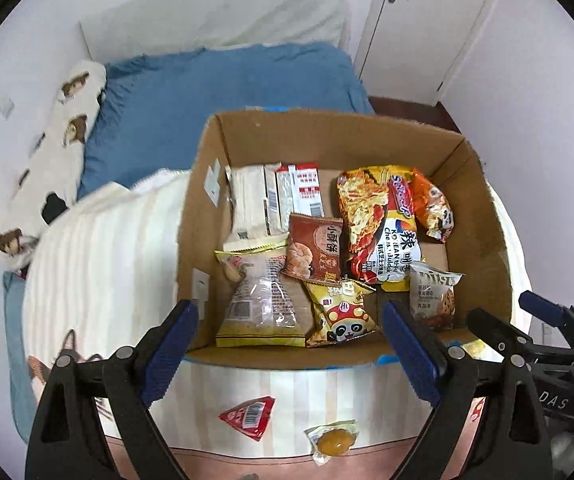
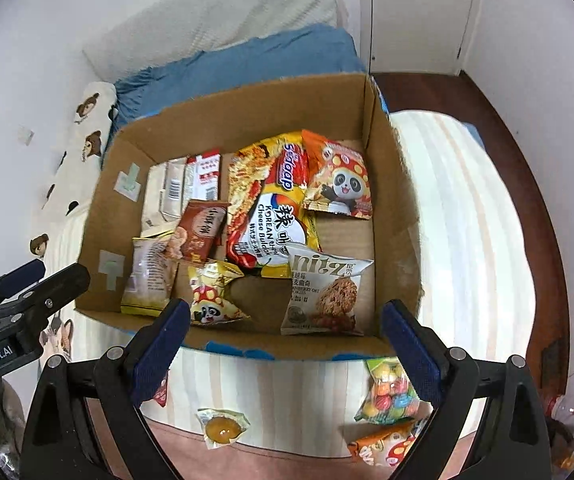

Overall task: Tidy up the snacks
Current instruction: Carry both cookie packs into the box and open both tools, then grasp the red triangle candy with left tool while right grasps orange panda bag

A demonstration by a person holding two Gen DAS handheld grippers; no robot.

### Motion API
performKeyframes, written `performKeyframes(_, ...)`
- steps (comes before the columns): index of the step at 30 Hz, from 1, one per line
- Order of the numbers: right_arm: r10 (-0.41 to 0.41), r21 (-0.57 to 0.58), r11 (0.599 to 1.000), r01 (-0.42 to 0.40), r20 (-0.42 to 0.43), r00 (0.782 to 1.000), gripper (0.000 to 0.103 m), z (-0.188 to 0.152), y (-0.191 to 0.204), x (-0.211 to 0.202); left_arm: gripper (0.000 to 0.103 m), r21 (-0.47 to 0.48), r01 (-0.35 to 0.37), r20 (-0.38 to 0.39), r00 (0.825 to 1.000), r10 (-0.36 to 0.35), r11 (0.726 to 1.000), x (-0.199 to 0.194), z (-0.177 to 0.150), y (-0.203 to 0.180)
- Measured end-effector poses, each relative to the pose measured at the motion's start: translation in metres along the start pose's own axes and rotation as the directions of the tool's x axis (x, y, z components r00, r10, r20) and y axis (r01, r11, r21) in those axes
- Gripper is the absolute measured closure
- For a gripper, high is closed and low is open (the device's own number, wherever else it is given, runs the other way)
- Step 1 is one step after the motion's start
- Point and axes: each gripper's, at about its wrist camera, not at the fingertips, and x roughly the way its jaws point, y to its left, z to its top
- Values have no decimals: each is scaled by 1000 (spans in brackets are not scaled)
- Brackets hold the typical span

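- I see both tools hovering near the cardboard box (image 1: 483,208) on the bed (image 1: 99,248).
- Left tool (image 1: 289,350): jaws spread, holding nothing.
- Right tool (image 2: 285,350): jaws spread, holding nothing.
- Noodle pack (image 2: 267,204) and cookie packet (image 2: 323,296) lie inside the box.
- Red wedge snack (image 1: 249,418) and yellow candy (image 1: 333,440) lie on the bed, just outside the box's near wall.

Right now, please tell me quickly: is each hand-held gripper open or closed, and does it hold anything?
Left hand-held gripper: open, holding nothing, above the near edge of the cardboard box.
Right hand-held gripper: open, holding nothing.
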Motion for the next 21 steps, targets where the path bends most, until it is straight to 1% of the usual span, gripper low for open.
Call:
performKeyframes(5, 8, -22, 1000, -7, 54, 999, 4, -14, 6, -28, 9, 12, -18, 66, 998, 17, 1000, -29, -15, -1)
performKeyframes(14, 61, -22, 998, -59, 126, 990, 4, -42, 6, -75, 9, -2, -2, 119, 993, 2, 1000, -65, -48, 3)
performKeyframes(17, 69, -11, 998, -69, 124, 990, 4, -61, -3, -81, 9, -23, 10, 118, 993, -7, 1000, -70, -67, 8)
performKeyframes(19, 73, -3, 997, -73, 101, 992, 4, -74, -11, -78, 9, -28, -3, 112, 994, 7, 1000, -69, -82, 10)
performKeyframes(21, 77, 29, 997, -78, 63, 995, 4, -90, -24, -66, 9, -50, -21, 86, 996, 25, 999, -61, -101, 18)
